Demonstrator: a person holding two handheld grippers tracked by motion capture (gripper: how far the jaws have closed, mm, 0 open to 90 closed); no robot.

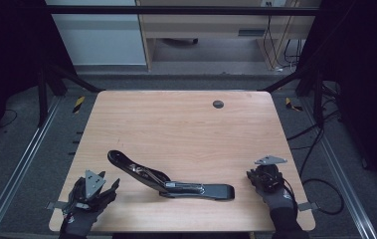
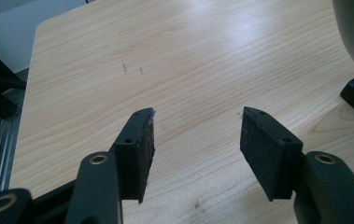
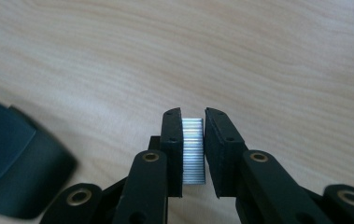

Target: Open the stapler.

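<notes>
A pale wooden table (image 1: 186, 124) stands in a dim room, framed by dark rails, with grey floor around it and a light cabinet beyond its far edge.

The right gripper (image 3: 193, 140), at about four o'clock on the table, has its jaws closed on a strip of staples (image 3: 194, 149), a small silvery ribbed block pinched across its narrow faces between the pads. I judge it light and stiff but brittle along its glued seams, so a flat, gentle squeeze on the long sides suits it better than a hard pinch at an end. At six o'clock lies a black stapler (image 1: 171, 181), swung wide open with its metal channel (image 1: 183, 186) exposed; it looks heavy enough to stay put. The left gripper (image 2: 195, 140) hovers at eight o'clock, jaws apart and holding nothing. A small dark grommet (image 1: 218, 104) sits near twelve o'clock.
</notes>
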